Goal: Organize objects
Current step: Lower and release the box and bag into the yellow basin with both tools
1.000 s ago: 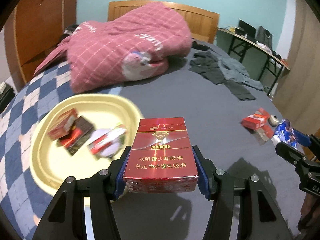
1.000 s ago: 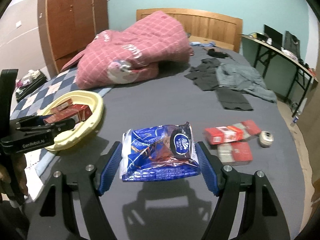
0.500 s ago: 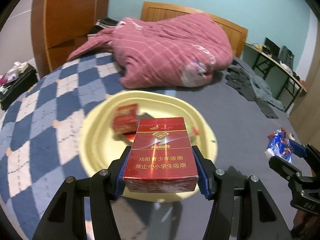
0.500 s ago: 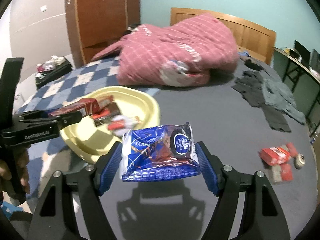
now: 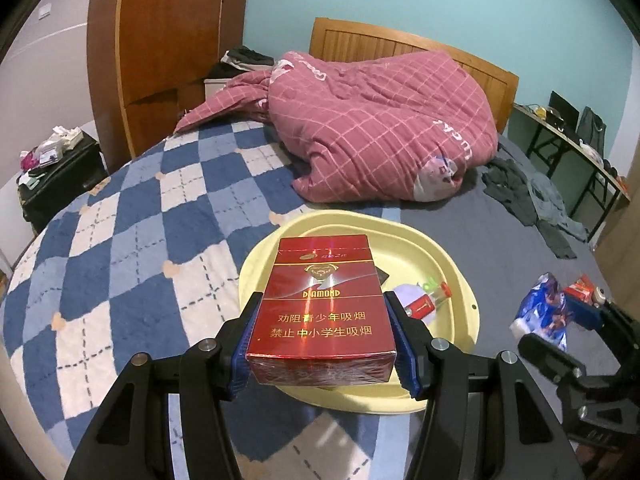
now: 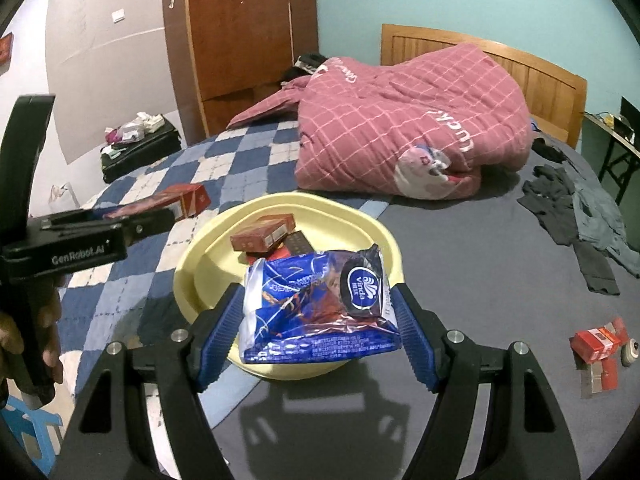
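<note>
Bedroom tidy-up: red cigarette pack [image 5: 320,312] clamped flat between blue pads of left gripper [image 5: 321,334], poised over near rim of yellow basin [image 5: 460,276]; blue tissue packet [image 6: 320,308] pinched in right gripper [image 6: 318,326], also above basin's near edge. Right view alone: brown-red boxes [image 6: 262,234] inside basin beyond packet, loose red packs [image 6: 596,344] on grey sheet far to right. Left view alone: lighter and small red box [image 5: 424,304] in basin just right of pack

free: grey sheet [image 6: 460,264] right of yellow basin [image 6: 384,236] | blocked: pink quilt [image 6: 420,128] behind it | basin floor: boxes [image 6: 262,234] leave little room
</note>
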Motion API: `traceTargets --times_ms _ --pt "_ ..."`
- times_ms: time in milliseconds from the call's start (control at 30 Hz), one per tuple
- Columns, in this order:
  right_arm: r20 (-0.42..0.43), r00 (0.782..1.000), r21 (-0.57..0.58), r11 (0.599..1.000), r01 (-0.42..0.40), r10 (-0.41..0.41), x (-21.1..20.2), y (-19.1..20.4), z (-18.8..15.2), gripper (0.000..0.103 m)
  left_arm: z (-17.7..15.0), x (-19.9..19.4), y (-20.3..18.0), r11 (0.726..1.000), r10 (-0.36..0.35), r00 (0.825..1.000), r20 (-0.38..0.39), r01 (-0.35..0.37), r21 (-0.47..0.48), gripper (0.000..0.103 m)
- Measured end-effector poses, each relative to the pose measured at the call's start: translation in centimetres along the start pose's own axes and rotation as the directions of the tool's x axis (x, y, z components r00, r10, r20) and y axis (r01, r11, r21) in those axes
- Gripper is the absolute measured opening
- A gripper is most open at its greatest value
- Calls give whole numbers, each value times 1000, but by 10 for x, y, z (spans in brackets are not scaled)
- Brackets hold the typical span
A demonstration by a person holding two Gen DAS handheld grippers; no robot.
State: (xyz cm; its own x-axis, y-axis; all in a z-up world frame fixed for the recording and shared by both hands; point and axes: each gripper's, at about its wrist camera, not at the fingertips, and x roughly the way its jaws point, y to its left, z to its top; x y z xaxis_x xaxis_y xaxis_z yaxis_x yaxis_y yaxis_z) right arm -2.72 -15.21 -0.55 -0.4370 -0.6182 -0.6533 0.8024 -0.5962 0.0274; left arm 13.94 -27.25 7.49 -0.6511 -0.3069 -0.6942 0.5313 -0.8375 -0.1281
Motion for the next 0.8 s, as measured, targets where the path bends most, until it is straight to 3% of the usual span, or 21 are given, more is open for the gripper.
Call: traceTargets --times_ms 267,633,800 --pt "-79 997 -7 1000 9 -9 39 2 -14 74 -16 55 4 1000 -30 997 -76 29 -11 57" --pt "-155 988 -48 999 -9 1 98 16 -16 74 -26 124 18 1000 -19 992 -123 20 6 57" --pt "-189 982 -51 999 -15 5 123 22 -21 74 -28 139 18 998 -23 995 -94 29 58 56"
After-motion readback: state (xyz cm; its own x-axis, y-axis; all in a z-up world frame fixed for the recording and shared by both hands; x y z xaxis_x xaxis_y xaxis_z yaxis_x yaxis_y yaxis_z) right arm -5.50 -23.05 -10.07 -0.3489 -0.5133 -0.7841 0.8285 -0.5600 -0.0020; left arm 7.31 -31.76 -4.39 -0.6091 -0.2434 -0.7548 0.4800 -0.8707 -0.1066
